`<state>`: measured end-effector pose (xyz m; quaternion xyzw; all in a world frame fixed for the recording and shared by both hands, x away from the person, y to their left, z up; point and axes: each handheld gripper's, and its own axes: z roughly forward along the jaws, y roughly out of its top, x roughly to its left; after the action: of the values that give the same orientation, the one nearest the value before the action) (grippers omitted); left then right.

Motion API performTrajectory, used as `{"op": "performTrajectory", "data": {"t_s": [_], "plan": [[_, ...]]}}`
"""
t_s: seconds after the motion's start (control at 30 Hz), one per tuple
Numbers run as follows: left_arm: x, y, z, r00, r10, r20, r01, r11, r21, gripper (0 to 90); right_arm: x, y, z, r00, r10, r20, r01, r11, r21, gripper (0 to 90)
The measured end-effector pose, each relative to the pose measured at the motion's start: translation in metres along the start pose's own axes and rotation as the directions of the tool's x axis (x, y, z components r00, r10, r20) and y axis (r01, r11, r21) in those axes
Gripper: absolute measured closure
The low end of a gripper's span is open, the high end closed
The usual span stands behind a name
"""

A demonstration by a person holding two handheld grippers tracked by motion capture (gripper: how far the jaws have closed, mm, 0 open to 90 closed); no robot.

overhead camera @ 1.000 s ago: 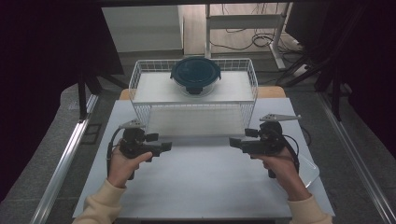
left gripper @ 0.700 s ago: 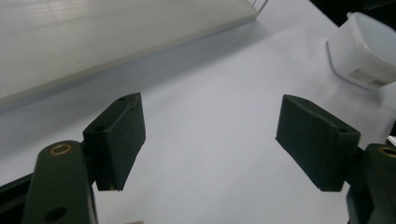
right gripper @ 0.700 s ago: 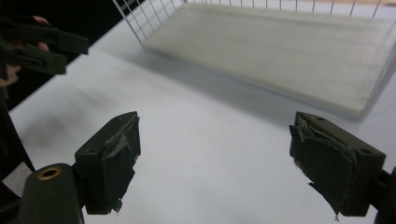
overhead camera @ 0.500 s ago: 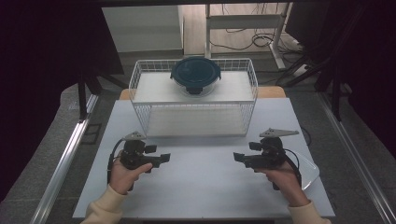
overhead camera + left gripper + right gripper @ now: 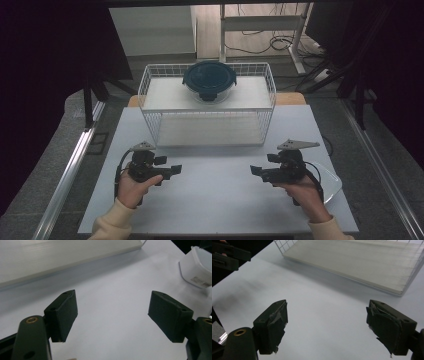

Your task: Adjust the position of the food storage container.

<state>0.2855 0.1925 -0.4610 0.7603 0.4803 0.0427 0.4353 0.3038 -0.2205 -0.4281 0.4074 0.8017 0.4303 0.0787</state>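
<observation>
1. Grippers rest low over the white table (image 5: 215, 200), one in each hand, both pointing inward toward the middle of the table and facing each other across a bare stretch of it
2. The left gripper (image 5: 172, 170) sits at the left in the high view, held by the person's left hand (image 5: 132, 187), with a cream sleeve (image 5: 112, 225) showing at the bottom edge
3. In the left gripper view its two black jaws stand wide apart with nothing between them; only the white table surface shows in the gap
4. The right gripper (image 5: 255, 171) sits at the right in the high view, held by the right hand (image 5: 305, 192), its grey three-cornered plate on top
5. In the right gripper view its jaws are likewise spread wide and empty, hanging just above the table
6. A round container with a dark blue lid (image 5: 209, 80) stands on the upper shelf of the white wire basket (image 5: 270, 95) at the far side of the table, well apart from both grippers
7. The basket's lower tray shows pale and bare in the right gripper view, beyond the jaws
8. A clear plastic container (image 5: 197, 267) lies on the table near the right hand, at the table's right edge; in the left gripper view it appears at the upper right
9. Neither gripper touches the lidded container, the basket or the clear container
</observation>
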Motion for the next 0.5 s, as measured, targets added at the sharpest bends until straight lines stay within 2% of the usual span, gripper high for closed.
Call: {"op": "performTrajectory", "data": {"t_s": [0.17,0.3,0.4,0.5], "plan": [[-0.001,-0.003,0.005,0.9999,0.016,-0.001,-0.016,0.9996,0.025,22.9,-0.001,-0.003,-0.005,0.9997,0.008,0.024,-0.008,1.0,-0.005,19.0],[-0.002,-0.004,0.005,0.9996,0.029,-0.002,-0.028,0.999,0.033,22.7,-0.007,-0.006,-0.01,0.9984,-0.005,0.056,0.005,1.0,0.009,20.5],[-0.004,-0.005,0.006,0.9992,0.041,-0.005,-0.04,0.9985,0.038,22.7,-0.014,-0.005,-0.021,0.9967,-0.003,0.081,0.003,1.0,0.0,22.6],[-0.003,-0.006,0.008,0.9989,0.046,-0.009,-0.045,0.9977,0.05,22.7,-0.022,-0.006,-0.037,0.9915,0.005,0.13,-0.003,0.9999,-0.016,24.4]]}}
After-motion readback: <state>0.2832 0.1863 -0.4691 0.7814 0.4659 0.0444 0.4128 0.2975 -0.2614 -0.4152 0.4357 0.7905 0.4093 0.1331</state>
